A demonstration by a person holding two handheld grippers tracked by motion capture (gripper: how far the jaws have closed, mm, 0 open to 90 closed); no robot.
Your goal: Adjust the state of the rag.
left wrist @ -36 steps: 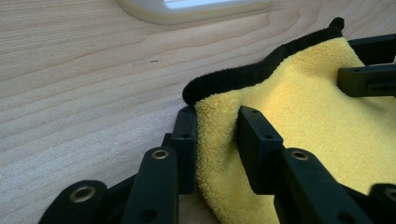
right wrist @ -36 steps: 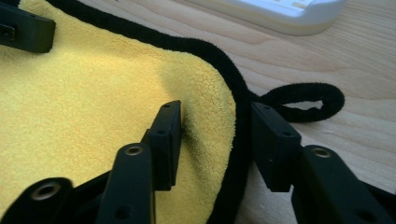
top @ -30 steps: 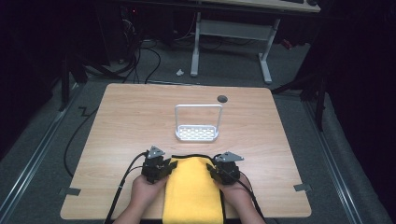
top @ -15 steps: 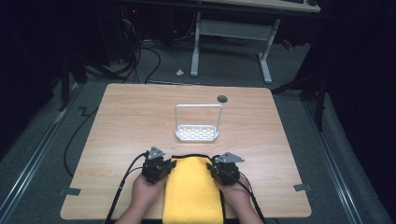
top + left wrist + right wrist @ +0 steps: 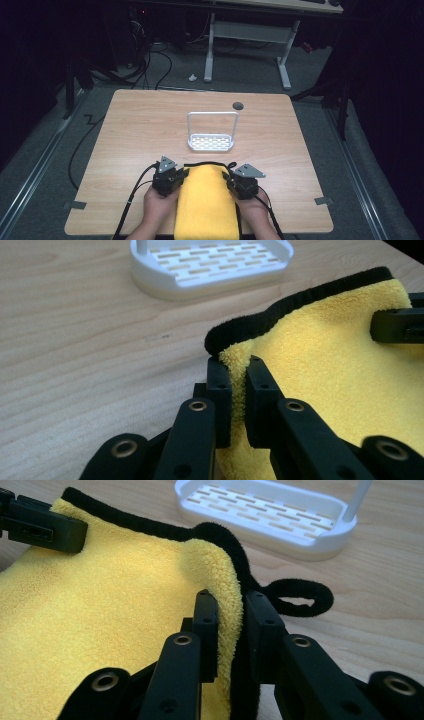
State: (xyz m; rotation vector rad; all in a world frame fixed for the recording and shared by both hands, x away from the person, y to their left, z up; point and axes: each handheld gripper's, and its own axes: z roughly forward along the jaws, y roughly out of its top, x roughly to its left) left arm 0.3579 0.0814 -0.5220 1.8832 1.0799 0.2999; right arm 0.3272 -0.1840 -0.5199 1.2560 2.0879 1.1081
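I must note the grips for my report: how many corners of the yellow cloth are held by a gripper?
2. The left gripper pinches the far left corner of the yellow cloth; the right gripper pinches its far right corner. The near corners lie past the picture's bottom edge.

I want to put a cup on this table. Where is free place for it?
Bare wood lies left and right of the white rack and behind it up to the far table edge. The near middle is crowded: yellow cloth, both tools.
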